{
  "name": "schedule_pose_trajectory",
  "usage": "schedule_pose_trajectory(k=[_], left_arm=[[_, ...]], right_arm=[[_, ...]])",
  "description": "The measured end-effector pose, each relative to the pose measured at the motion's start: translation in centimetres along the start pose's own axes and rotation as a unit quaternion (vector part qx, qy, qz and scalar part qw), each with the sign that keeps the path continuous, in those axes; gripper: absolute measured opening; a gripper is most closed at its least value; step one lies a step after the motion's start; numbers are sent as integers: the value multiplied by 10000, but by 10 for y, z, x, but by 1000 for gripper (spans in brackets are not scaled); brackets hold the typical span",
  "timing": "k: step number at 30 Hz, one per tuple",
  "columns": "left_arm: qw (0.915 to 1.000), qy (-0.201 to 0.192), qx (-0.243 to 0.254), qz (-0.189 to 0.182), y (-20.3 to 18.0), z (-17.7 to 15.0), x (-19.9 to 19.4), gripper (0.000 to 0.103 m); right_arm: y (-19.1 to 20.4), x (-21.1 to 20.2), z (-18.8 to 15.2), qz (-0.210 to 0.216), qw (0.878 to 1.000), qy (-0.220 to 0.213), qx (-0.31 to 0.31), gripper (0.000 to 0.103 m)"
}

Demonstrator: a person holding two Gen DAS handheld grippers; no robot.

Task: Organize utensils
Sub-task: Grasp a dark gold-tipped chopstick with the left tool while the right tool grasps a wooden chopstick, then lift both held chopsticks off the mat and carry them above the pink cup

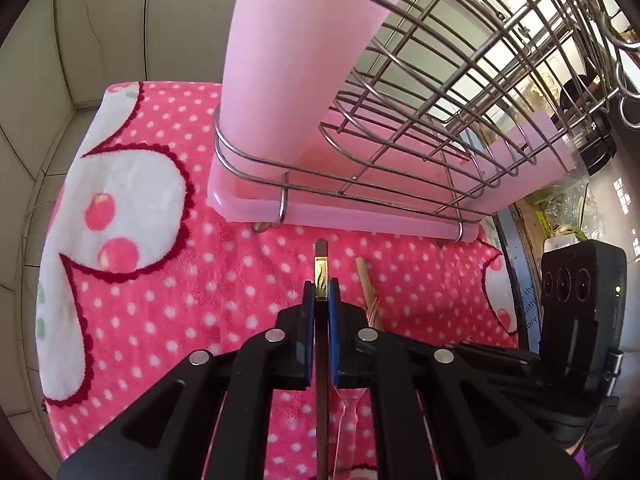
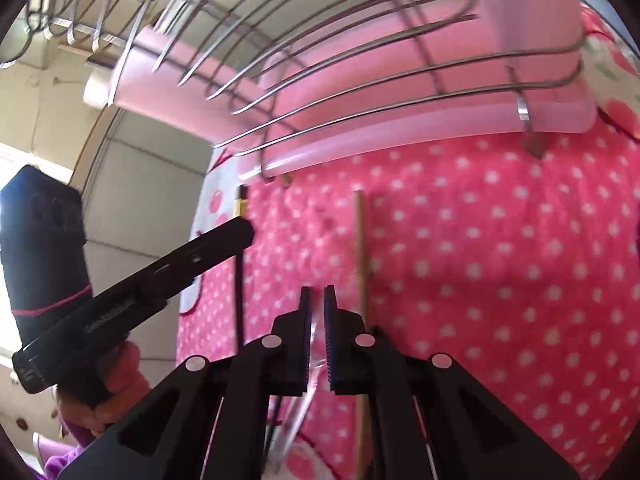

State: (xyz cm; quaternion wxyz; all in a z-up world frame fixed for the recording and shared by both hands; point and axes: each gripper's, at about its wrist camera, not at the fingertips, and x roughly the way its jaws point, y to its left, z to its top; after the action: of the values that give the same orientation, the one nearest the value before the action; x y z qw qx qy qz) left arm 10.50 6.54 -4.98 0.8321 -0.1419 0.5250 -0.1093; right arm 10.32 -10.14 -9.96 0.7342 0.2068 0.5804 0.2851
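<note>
Pink polka-dot towel [image 1: 224,280] covers the work surface, with pale wall tiles behind. At 12 o'clock from the left gripper [image 1: 321,292] stands a wire dish rack [image 1: 400,152] on a pink drip tray [image 1: 360,216], a pink utensil cup [image 1: 292,72] in its corner. The left gripper's jaws are clamped on a dark chopstick with a gold band [image 1: 321,276]. A wooden chopstick [image 1: 366,280] lies on the towel at 1 o'clock. The right gripper [image 2: 318,300] has its jaws nearly closed around a clear plastic utensil [image 2: 300,408]; whether the pads press it cannot be told.
</note>
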Motion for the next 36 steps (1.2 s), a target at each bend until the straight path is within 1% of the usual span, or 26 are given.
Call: schedule_pose_trajectory(k=[2,5,8,10,17,20,23,27,29,31,34,36], left_arm=[[10000,-4,-8,-7,0,-3,-2,5],[10000,-10,9,-9,-2,-4,2,5],[10000,6,24,-1,-2,-4,6,5],[10000,16,31,-3,-1,-3,7,5],[10000,12,31,-44,-1,-1,8,5],[10000,-15,3,-50,0,0,7,5],[9999,-65,-22,-89,2,0,3,5],[9997,-174,-17,-149,3,0,-6,5],[9997,-200,-27,-168,4,-1,-8,5],[9996,-228,-34,-189,4,-1,-11,5],[9995,-249,-21,-192,4,-2,-15,5],[9995,-251,-9,-212,4,-1,-17,5]], right_arm=[[5,5,2,-17,10000,75,-62,8],[3,3,9,-258,9995,-157,-31,10],[-2,1,18,-499,9984,-257,46,10],[0,9,26,-779,9967,-218,-17,10],[16,48,50,-1276,9913,-46,-311,11],[23,62,57,-1335,9902,-136,-394,10],[30,70,55,-1314,9903,-244,-369,7],[24,52,49,-1171,9914,-544,-210,6],[23,46,49,-1115,9918,-600,-181,6],[22,43,48,-1149,9910,-670,-120,6],[16,39,49,-1323,9894,-588,-93,8],[9,41,50,-1356,9896,-470,-11,11]])
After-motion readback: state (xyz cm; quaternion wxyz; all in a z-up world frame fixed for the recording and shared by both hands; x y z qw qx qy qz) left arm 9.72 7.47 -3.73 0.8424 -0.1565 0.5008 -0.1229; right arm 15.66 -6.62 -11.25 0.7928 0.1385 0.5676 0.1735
